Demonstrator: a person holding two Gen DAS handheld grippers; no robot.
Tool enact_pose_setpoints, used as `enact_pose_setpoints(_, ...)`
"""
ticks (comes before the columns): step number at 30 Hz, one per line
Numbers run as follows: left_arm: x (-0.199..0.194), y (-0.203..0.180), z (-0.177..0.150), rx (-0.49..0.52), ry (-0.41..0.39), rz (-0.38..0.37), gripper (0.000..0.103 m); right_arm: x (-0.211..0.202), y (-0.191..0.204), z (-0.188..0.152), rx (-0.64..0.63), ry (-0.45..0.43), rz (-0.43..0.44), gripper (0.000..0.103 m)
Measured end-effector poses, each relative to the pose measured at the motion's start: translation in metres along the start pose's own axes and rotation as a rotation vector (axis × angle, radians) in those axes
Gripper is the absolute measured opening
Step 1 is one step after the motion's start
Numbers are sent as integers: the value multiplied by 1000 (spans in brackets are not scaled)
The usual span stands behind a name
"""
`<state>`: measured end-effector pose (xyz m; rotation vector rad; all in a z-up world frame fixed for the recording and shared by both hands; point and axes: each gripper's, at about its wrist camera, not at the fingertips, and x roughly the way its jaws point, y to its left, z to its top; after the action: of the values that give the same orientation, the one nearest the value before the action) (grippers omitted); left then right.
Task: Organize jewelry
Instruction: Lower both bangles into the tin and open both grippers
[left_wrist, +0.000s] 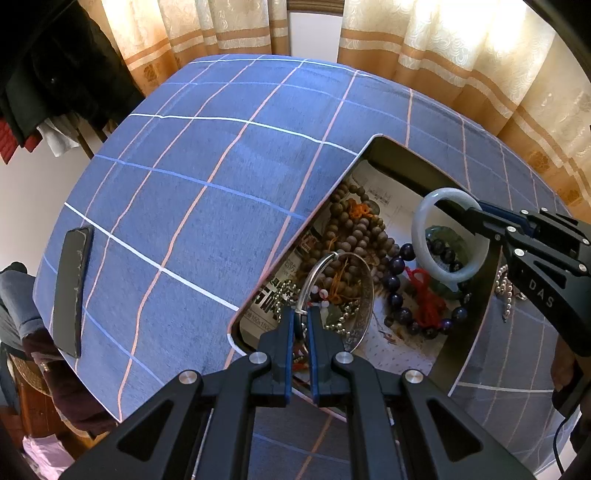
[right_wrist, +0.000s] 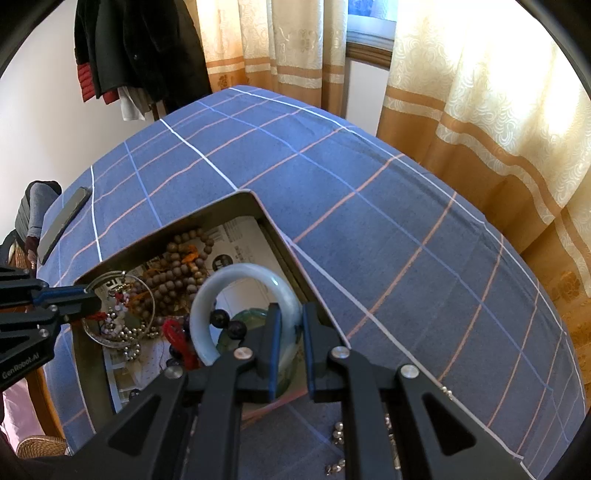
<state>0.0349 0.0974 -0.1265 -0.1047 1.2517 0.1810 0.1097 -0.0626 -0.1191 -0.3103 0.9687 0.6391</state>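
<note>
Left tool (left_wrist: 300, 317) clamps the thin silver bangle (left_wrist: 317, 275) over the open box (left_wrist: 391, 151) on the tabletop (left_wrist: 184, 184); right tool (right_wrist: 288, 314) grips the pale jade bangle (right_wrist: 210, 295) above the beads (left_wrist: 358, 229)

A counter (left_wrist: 207, 206) under a blue checked cloth carries a phone (left_wrist: 72, 291) near its left edge, an open box (left_wrist: 399, 158), and a silver bead chain (right_wrist: 341, 434).

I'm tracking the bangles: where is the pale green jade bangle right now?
The pale green jade bangle is clamped in the right gripper, held over the right side of the open box, above the dark purple beads.
</note>
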Motion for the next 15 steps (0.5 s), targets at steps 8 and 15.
enact_pose_setpoints(8, 2, 0, 0, 2, 4, -3, 6, 2, -1, 0, 4, 2, 1, 13)
enact_pose_setpoints(15, 3, 1, 1, -10, 8, -11, 7, 5, -1, -1, 5, 7, -3, 13)
